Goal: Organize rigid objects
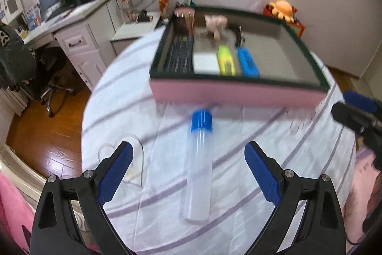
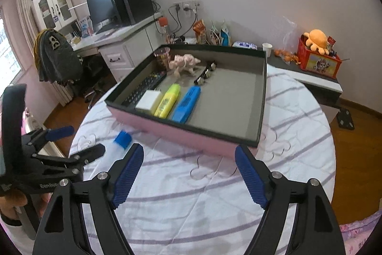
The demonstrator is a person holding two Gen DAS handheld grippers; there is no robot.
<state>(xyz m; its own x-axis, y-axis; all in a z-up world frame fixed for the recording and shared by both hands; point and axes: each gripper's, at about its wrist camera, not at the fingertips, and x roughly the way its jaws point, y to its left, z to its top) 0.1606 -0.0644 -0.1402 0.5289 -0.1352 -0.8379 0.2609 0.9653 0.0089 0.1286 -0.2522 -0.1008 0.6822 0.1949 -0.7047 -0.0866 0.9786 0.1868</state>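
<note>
A clear plastic bottle [image 1: 199, 164] with a blue cap lies on the striped tablecloth, cap toward the pink box [image 1: 238, 93]. My left gripper [image 1: 188, 147] is open, its blue pads on either side of the bottle and clear of it. The box [image 2: 167, 133] has a dark rim and a grey floor. Inside are a dark remote [image 2: 143, 90], a white block [image 2: 148, 99], a yellow case [image 2: 167, 99], a blue case [image 2: 186, 103], a pink plush toy [image 2: 183, 63] and glasses [image 2: 206, 74]. My right gripper [image 2: 189, 148] stands open in front of the box with nothing between its fingers.
Clear heart-shaped outlines [image 2: 207, 171] lie on the cloth. The round table's edge drops to wood floor on the left. A desk with a monitor [image 2: 100, 8] and an office chair [image 2: 57, 59] stand beyond. An orange plush toy [image 2: 316, 40] sits in a red box on a side shelf.
</note>
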